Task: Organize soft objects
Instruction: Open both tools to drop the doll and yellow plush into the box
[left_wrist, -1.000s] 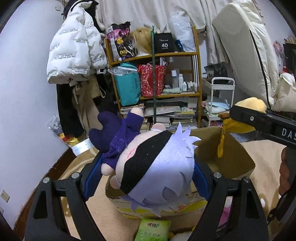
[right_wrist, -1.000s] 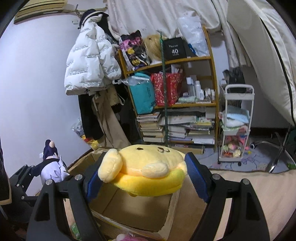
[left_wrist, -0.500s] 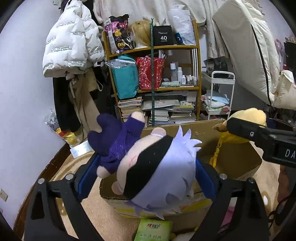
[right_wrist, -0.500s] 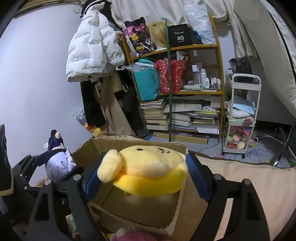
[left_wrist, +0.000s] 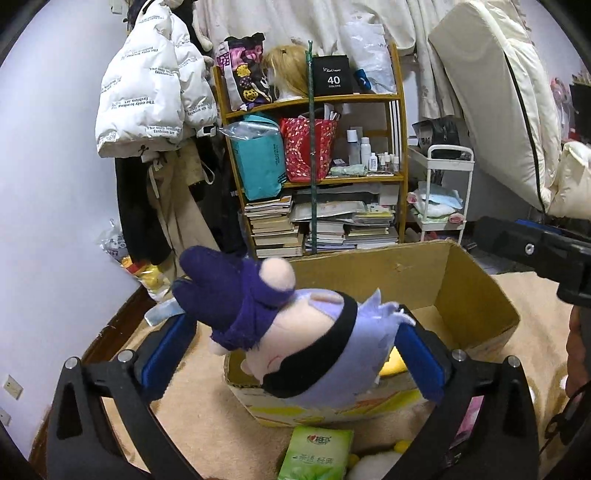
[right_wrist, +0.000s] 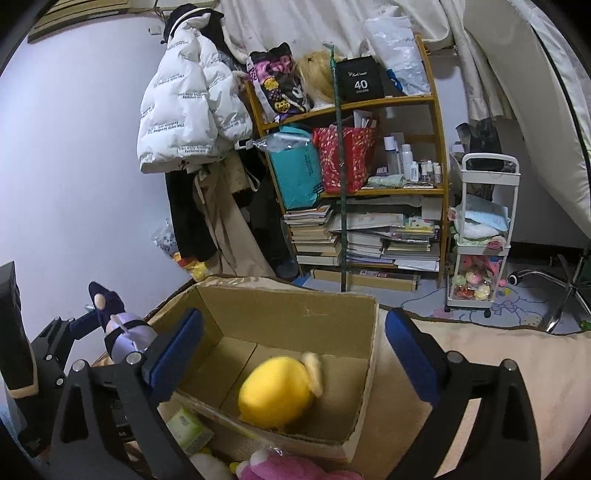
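- The left claw (left_wrist: 295, 354) is closed on the purple-haired doll (left_wrist: 306, 350), which lies slantwise between the blue pads, legs up and to the left.
- The cardboard box (left_wrist: 476, 295) opens just ahead of and below that claw, slightly to its right.
- The right claw (right_wrist: 291, 354) gapes wide and empty; the yellow plush (right_wrist: 275, 397) sits in the box beneath it.

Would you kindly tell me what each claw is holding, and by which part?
The left claw grips the lilac-haired blindfolded plush doll by its head. The right claw is open, holding nothing.
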